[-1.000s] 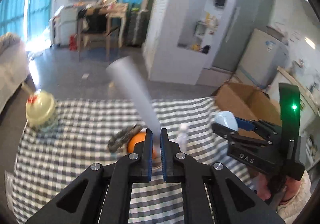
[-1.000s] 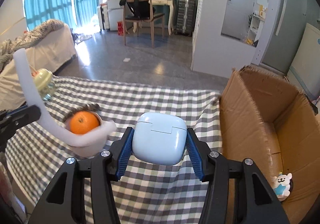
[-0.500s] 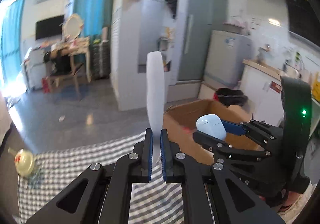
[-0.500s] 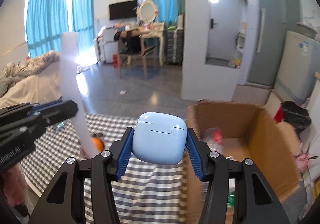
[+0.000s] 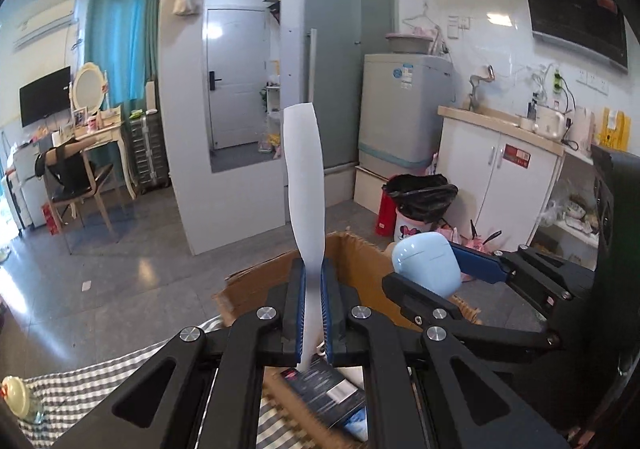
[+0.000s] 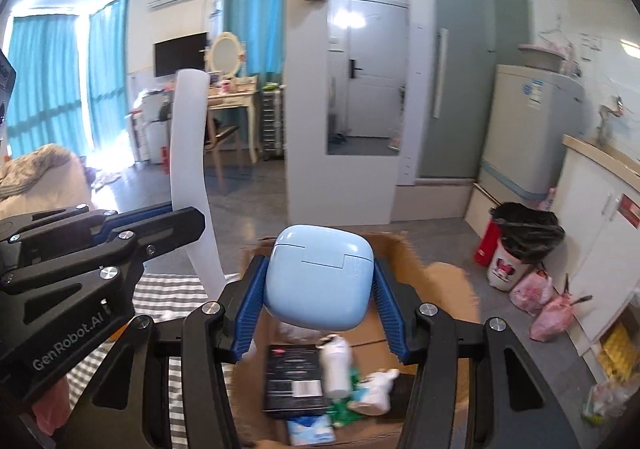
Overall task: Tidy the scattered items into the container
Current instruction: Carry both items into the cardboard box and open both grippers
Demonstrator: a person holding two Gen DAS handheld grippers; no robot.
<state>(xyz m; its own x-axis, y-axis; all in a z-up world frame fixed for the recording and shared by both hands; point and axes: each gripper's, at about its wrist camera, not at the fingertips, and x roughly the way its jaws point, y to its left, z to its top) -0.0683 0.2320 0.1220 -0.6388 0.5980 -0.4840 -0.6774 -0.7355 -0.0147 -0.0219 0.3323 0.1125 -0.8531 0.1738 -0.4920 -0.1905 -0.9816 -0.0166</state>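
Note:
My left gripper (image 5: 310, 309) is shut on a long white shoehorn (image 5: 304, 185) that stands upright above the cardboard box (image 5: 360, 261); the shoehorn also shows in the right wrist view (image 6: 192, 169). My right gripper (image 6: 318, 289) is shut on a light blue earbud case (image 6: 320, 281), held over the open box (image 6: 448, 281). The case also shows in the left wrist view (image 5: 426, 263). The box holds a black packet (image 6: 294, 377), a white bottle (image 6: 336, 363), a small white figure (image 6: 374, 389) and other items.
A checkered tablecloth (image 5: 92, 389) lies left of the box, with a lidded cup (image 5: 18, 403) at its far left. A black-bagged bin (image 6: 520, 245) and pink bags (image 6: 548, 309) stand on the floor to the right, by white cabinets (image 5: 500, 185).
Both grippers have swung right from the table and now hang over the open box with their objects. The orange and most of the tablecloth have left view.

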